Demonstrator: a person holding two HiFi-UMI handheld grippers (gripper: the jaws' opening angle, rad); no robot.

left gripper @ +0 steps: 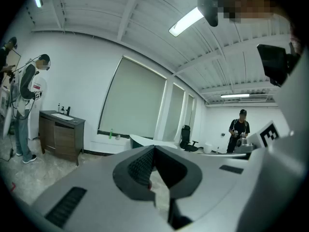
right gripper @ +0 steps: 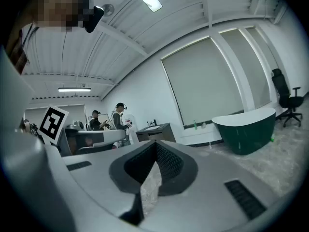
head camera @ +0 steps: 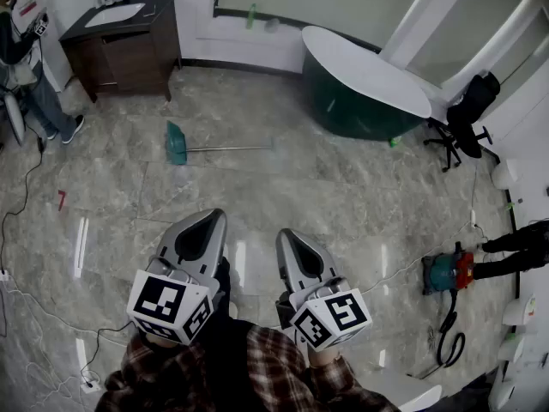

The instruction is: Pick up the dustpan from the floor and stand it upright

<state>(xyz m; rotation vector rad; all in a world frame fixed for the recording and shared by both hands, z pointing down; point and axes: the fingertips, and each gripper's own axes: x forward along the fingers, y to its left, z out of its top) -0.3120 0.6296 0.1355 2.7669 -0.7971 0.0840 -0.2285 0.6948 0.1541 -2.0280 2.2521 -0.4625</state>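
"Both sets of jaws, how did they stand?"

"Closed right to the tips, with nothing between them. The left gripper point(left gripper: 153, 148) had its dark ribbed pads meeting, and the right gripper point(right gripper: 155, 142) looked just the same. They were side by side, pointing almost level."

"And the teal plastic dustpan with the long metal handle point(head camera: 177, 143)?"

"It lay flat on the grey marble-patterned tile floor point(head camera: 343, 187). It was at eleven o'clock from the left gripper and well apart from both. The pan was at the nine o'clock end and the handle ran toward three."

"What stood further out?"

"A dark green oval bathtub with a white rim point(head camera: 364, 101) was at one o'clock, with a black swivel office chair point(head camera: 467, 114) near it at three. A dark brown wooden vanity cabinet with a white basin point(head camera: 129, 50) stood far off at eleven, and a person point(head camera: 26, 84) was near it at nine. A teal and red floor machine point(head camera: 446, 273) sat at three o'clock from the right gripper, a black hose point(head camera: 450, 343) looped at its six."
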